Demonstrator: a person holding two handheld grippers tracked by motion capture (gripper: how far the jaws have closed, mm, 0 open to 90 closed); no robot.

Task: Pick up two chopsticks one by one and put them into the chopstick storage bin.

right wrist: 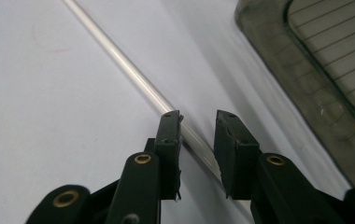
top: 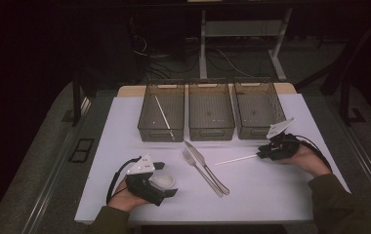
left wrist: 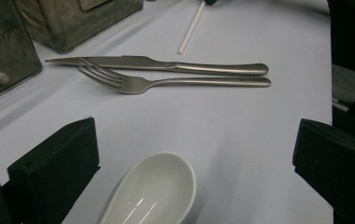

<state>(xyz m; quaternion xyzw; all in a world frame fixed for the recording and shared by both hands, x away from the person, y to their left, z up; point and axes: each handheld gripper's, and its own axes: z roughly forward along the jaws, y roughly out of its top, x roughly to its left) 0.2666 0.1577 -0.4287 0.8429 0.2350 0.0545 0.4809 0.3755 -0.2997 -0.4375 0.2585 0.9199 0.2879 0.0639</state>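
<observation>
A white ceramic spoon [top: 163,181] lies on the white table near its front left, bowl up [left wrist: 154,191]. My left gripper [top: 165,179] is open wide, with one jaw on each side of the spoon and neither touching it [left wrist: 194,140]. A thin white straw [top: 235,160] lies at the right of the table. My right gripper [top: 260,155] is low over the straw's right end. Its jaws stand a little apart with the straw [right wrist: 119,56] running between them, close to the left jaw [right wrist: 198,128].
A steel fork [top: 200,170] and knife [top: 208,168] lie side by side mid-table, also seen as fork [left wrist: 166,83] and knife [left wrist: 166,65]. Three mesh baskets stand in a row at the back: left [top: 161,132], middle [top: 211,132], right [top: 254,131]. A white stick [top: 164,117] lies in the left basket.
</observation>
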